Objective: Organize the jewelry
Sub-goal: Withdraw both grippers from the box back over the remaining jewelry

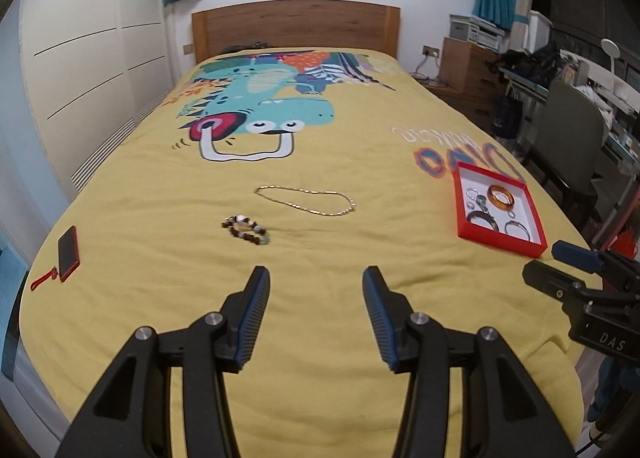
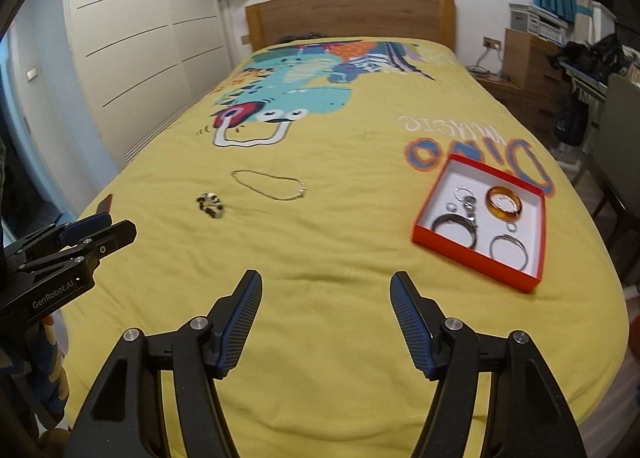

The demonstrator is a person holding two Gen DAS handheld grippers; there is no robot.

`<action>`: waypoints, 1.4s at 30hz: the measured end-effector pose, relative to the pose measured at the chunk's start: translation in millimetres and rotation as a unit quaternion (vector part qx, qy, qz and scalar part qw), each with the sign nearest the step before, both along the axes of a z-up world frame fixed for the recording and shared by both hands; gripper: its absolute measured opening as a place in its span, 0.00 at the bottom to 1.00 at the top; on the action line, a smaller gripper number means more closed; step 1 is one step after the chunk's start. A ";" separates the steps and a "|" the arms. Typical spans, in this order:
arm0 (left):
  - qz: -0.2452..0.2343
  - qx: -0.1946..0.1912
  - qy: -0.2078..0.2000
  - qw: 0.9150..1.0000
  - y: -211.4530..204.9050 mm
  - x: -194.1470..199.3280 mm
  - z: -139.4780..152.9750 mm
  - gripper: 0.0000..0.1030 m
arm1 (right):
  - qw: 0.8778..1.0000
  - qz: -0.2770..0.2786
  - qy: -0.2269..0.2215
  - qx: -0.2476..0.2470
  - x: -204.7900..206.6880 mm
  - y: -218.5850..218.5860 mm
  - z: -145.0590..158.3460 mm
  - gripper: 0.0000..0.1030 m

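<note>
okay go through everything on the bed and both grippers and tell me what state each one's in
left gripper: open, nothing between its fingers.
right gripper: open, holding nothing.
red box: lid off, holding rings and bangles.
amber bangle: lying in the box.
gold chain necklace: loose on the bedspread, outside the box.
beaded bracelet: loose on the bedspread, outside the box.
phone: flat near the bed's edge, screen dark.

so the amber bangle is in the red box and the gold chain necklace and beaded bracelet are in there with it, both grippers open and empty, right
Not quite. The gold chain necklace and beaded bracelet lie loose on the yellow bedspread, outside the red box; the left wrist view shows this. The amber bangle is in the box, and the left gripper and right gripper are open and empty.
</note>
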State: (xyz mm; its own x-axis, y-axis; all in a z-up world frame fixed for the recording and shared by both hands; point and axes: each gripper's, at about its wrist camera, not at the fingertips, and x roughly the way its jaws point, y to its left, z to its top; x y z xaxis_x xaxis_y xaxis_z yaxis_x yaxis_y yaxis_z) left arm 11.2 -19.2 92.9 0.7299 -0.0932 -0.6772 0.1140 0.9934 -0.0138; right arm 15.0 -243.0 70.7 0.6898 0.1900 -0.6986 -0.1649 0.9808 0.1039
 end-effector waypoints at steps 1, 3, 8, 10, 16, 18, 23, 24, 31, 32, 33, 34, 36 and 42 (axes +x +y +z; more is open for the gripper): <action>0.004 0.000 -0.001 1.000 3.7 -1.4 0.6 0.45 | 1.000 0.003 -0.001 0.000 -0.3 2.9 0.7 0.64; 0.010 0.000 -0.002 1.000 7.6 -1.6 0.6 0.45 | 1.000 0.012 -0.003 0.000 -1.4 9.7 1.5 0.65; 0.020 -0.001 -0.001 1.000 13.6 -0.3 -0.2 0.45 | 1.000 0.025 -0.009 -0.001 -4.5 19.6 3.4 0.67; 0.021 0.001 -0.001 1.000 13.3 -0.2 -0.6 0.45 | 1.000 0.028 -0.012 -0.001 -4.6 21.5 4.1 0.68; 0.020 0.004 0.000 1.000 12.1 1.6 -1.8 0.46 | 0.999 0.032 -0.017 0.006 -4.0 23.6 4.3 0.71; 0.021 0.006 0.001 1.000 11.6 2.2 -2.7 0.47 | 0.999 0.033 -0.017 0.006 -3.4 24.0 3.9 0.72; 0.022 0.005 0.004 1.000 11.9 4.0 -4.7 0.49 | 0.999 0.035 -0.016 0.008 -1.3 25.6 2.6 0.72; 0.022 0.006 0.005 1.000 11.8 4.6 -5.0 0.49 | 0.999 0.036 -0.016 0.007 -1.0 25.8 2.3 0.72; 0.023 0.006 0.010 1.000 13.4 7.6 -8.0 0.49 | 0.999 0.039 -0.014 0.009 1.7 27.9 -0.1 0.72; 0.023 0.006 0.010 1.000 13.2 8.2 -8.1 0.49 | 0.999 0.039 -0.014 0.010 2.4 28.0 -0.3 0.72; 0.022 0.006 0.011 1.000 13.1 8.4 -8.3 0.49 | 0.999 0.040 -0.014 0.010 3.0 28.6 -0.7 0.72; 0.022 0.006 0.011 1.000 13.0 8.4 -8.4 0.49 | 0.999 0.041 -0.013 0.010 2.8 28.9 -0.7 0.72; 0.023 0.007 0.010 1.000 13.4 8.3 -8.8 0.49 | 0.999 0.042 -0.013 0.010 3.7 30.4 -1.2 0.72; 0.026 0.007 0.013 1.000 13.9 9.5 -10.9 0.49 | 0.999 0.048 -0.011 0.009 6.7 33.0 -3.2 0.72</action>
